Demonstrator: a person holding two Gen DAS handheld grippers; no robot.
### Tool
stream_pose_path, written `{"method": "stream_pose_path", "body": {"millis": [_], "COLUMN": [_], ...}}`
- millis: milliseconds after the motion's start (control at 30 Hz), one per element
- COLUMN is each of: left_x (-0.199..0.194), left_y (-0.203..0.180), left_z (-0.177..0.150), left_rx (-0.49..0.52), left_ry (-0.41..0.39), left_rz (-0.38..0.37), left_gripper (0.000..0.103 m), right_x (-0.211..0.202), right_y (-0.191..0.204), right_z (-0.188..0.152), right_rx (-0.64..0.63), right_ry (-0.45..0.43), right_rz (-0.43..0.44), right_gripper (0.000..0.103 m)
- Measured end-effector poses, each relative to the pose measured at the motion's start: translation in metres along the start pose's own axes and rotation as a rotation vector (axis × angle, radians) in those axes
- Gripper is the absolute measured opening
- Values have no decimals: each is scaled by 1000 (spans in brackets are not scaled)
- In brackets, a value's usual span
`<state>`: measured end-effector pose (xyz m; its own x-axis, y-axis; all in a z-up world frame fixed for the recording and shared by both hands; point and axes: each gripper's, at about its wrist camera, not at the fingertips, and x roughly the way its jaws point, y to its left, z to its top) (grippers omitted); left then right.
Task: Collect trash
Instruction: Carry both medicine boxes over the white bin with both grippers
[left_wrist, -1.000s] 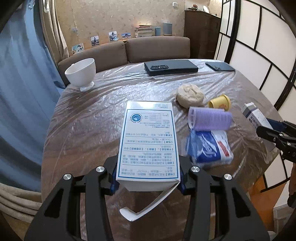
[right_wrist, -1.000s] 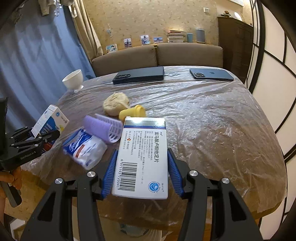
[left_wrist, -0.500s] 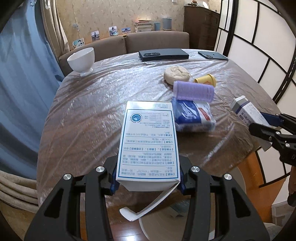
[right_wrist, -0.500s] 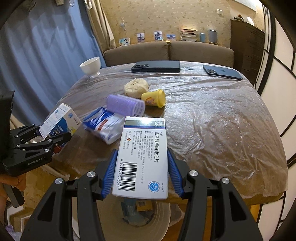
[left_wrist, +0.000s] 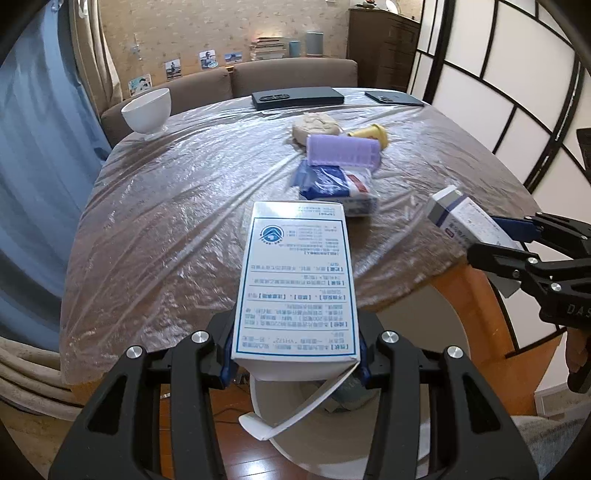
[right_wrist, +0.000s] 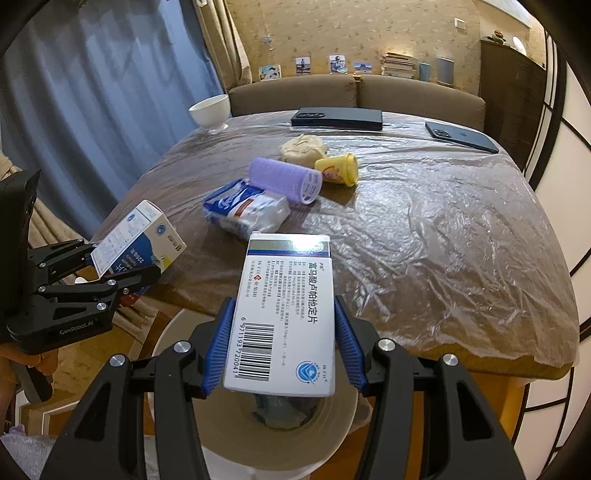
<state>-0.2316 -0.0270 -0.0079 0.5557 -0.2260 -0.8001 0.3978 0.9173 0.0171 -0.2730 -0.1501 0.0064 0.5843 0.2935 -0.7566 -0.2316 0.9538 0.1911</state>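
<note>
Far left on the table, covered w/ clear plastic sheet (right_wrist: 443, 236), stands a white ceramic footed bowl (left_wrist: 147, 110), well apart from the rest. Next, the left gripper (left_wrist: 295, 354) is clenched on a white cardboard medicine box w/ blue-framed text panel (left_wrist: 297, 284), blue pads on both long sides, its end flap hanging open below. That box is off the table, past the near edge, above the white round trash bin (left_wrist: 354, 439) on the wood floor; some trash already lies inside the bin.

Mid-table cluster: blue-and-white plastic tissue pack (right_wrist: 245, 208) lying flat, a lilac cylindrical hair roller (right_wrist: 286, 179) touching its far side, a crumpled beige paper wad (right_wrist: 303, 147) behind, and a small yellow plastic cup on its side (right_wrist: 338, 169) just beside the roller. Far edge: a long black flat device (right_wrist: 338, 118) & a dark smartphone (right_wrist: 461, 136) to its right.

Right side: the right gripper (right_wrist: 279, 354) grasps a white cardboard pill box w/ barcode and blue stripe (right_wrist: 286, 317), pads pressed on both long edges, held over the bin's open mouth, near the table edge. The two boxes are apart from each other.
</note>
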Motion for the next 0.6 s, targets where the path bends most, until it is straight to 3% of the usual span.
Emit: {"method": "stream_pose_path", "body": {"millis": [600], "left_x": [-11], "left_y": [-23], "left_z": [-34], "left_rx": [66], "left_ry": [61], "left_rz": [-98], "left_gripper": [48], "right_x": [-1], "right_y": [14], "right_z": [-34], "right_rx": [-25], "right_ry": [109], "right_rz": [79], "right_gripper": [52]}}
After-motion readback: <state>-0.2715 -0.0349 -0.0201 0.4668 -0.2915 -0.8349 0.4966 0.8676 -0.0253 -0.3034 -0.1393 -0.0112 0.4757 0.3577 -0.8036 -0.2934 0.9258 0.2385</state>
